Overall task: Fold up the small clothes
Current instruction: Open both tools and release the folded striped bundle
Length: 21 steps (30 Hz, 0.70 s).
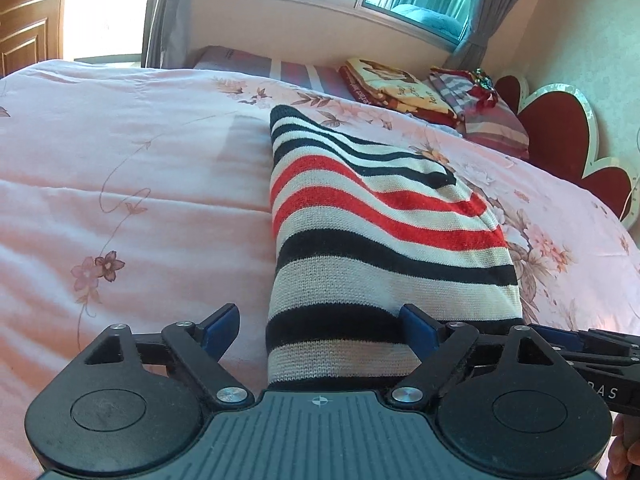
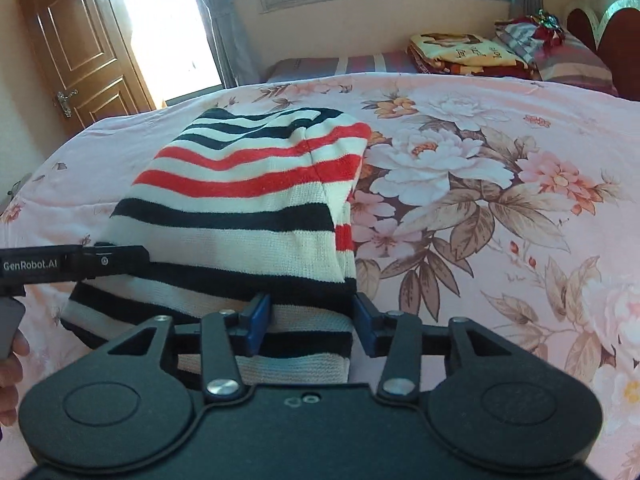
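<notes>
Looking along both grippers, we count one striped sweater (image 1: 376,216), folded, lying on the pink floral bed (image 1: 132,184). Our left gripper (image 1: 320,328) has its jaws spread wide over the sweater's near edge, pads not pressing it. Our right gripper (image 2: 310,320) straddles the near right corner, jaws partly spread and loose on the knit.
</notes>
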Each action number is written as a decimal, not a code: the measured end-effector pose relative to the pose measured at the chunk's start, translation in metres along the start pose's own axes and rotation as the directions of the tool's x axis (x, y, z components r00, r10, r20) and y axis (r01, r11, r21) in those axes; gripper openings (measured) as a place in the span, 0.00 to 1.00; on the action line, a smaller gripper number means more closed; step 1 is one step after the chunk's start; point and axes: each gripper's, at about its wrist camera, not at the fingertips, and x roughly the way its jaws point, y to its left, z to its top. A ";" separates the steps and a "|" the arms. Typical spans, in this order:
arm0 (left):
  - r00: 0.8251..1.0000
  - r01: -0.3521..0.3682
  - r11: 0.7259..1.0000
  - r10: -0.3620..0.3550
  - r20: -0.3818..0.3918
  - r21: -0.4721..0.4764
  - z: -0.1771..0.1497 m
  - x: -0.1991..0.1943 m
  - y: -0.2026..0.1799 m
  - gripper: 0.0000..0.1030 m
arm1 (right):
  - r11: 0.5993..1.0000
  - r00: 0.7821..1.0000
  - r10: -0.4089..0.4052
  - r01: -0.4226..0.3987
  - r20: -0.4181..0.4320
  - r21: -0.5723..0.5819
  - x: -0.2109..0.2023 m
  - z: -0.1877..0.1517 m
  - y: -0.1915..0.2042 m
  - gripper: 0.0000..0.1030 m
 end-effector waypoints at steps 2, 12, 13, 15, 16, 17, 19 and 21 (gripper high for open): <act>1.000 0.000 1.000 0.000 -0.003 -0.009 0.002 -0.006 -0.003 0.88 | 1.000 1.000 -0.008 0.008 0.015 -0.018 -0.010 0.004 0.006 0.44; 0.999 -0.041 0.999 0.041 -0.036 0.003 -0.021 -0.007 -0.025 1.00 | 0.997 0.997 -0.072 0.071 -0.042 -0.031 -0.009 -0.023 0.011 0.42; 0.997 -0.052 0.999 0.052 -0.060 0.008 -0.025 -0.002 -0.025 1.00 | 0.998 0.998 -0.054 0.054 -0.035 0.008 -0.006 -0.028 0.006 0.43; 0.995 -0.055 0.998 0.054 -0.078 -0.008 -0.030 0.004 -0.021 1.00 | 0.996 0.999 -0.033 0.035 -0.030 0.086 -0.009 -0.029 -0.002 0.45; 0.996 -0.050 0.999 0.048 -0.074 -0.021 -0.031 0.003 -0.019 1.00 | 0.995 0.999 -0.029 0.031 -0.024 0.098 -0.011 -0.029 -0.002 0.47; 0.996 -0.054 0.998 0.052 -0.076 -0.030 -0.030 0.001 -0.018 1.00 | 0.995 0.999 -0.035 0.037 -0.015 0.097 -0.015 -0.029 -0.002 0.48; 0.991 -0.093 0.995 0.089 -0.098 -0.040 -0.030 0.000 -0.020 1.00 | 0.994 0.999 -0.042 0.041 0.009 0.106 -0.024 -0.031 -0.003 0.54; 0.985 -0.124 0.991 0.119 -0.123 -0.040 -0.030 -0.001 -0.024 1.00 | 0.992 0.999 -0.032 0.028 0.032 0.120 -0.035 -0.034 -0.005 0.58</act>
